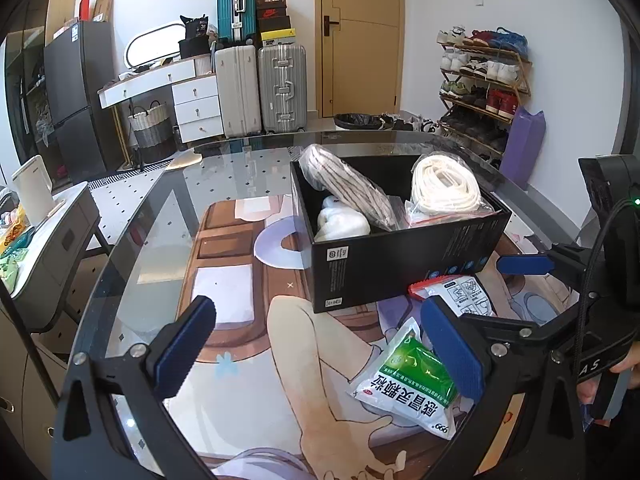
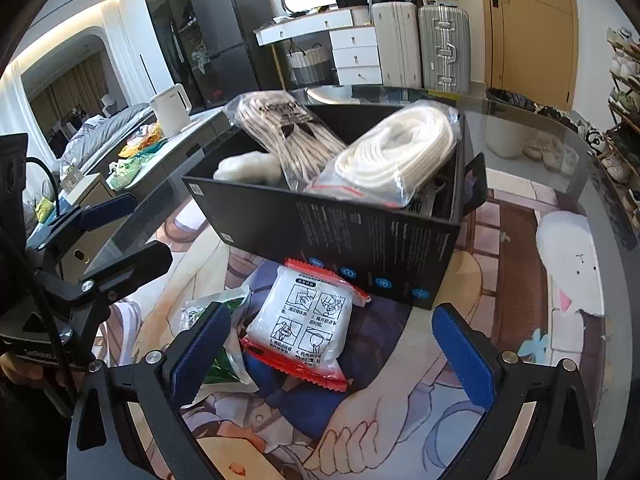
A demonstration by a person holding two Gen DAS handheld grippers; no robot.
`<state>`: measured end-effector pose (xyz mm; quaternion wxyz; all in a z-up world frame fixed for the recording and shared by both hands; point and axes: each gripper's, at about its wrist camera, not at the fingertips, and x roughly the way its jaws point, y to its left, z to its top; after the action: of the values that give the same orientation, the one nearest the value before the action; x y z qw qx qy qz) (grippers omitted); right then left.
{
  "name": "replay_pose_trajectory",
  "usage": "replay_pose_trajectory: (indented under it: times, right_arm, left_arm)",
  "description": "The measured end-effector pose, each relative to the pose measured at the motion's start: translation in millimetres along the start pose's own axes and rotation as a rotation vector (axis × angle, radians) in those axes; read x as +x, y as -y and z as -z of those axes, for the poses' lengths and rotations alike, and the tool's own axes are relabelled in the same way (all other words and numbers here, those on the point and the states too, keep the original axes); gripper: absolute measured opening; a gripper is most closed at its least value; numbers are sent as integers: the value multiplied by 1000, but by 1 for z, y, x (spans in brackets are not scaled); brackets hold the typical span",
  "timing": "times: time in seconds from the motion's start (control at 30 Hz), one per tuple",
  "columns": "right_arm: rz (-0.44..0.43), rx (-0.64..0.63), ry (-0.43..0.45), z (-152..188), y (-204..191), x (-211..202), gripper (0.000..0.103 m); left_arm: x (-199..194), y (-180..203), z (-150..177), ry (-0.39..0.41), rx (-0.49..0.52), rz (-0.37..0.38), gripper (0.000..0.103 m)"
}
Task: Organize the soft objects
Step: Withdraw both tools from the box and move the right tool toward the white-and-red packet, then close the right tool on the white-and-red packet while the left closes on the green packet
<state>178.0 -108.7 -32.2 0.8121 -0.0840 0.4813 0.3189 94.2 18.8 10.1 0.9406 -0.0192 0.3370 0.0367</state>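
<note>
Both tongs stood with jaws apart and empty — the left gripper above the green-and-white sachet, the right gripper above the red-edged white packet. Both packets lay on the glass table, just before the black box. Inside it lay a bagged white rope coil, a bagged grey cord bundle and a white soft lump.
</note>
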Motion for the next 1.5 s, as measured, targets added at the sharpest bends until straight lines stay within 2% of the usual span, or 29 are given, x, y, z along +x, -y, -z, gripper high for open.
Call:
replay_pose_trajectory:
  times: [0.17,0.57,0.93,1.5]
  right_arm:
    - [44,-7,-33,4,-3,9,102]
    - [71,-6,-84,5,17,6,102]
    - [84,-18,-83,6,22,-1,102]
    - [92,-21,-98,10,32,-6,102]
  left_arm:
    - [1,1,2,-7,8,5,103]
    - [2,3,3,-24,21,19,103]
    - [0,10,6,-26,51,61,103]
    - [8,39,21,-145,197,158,103]
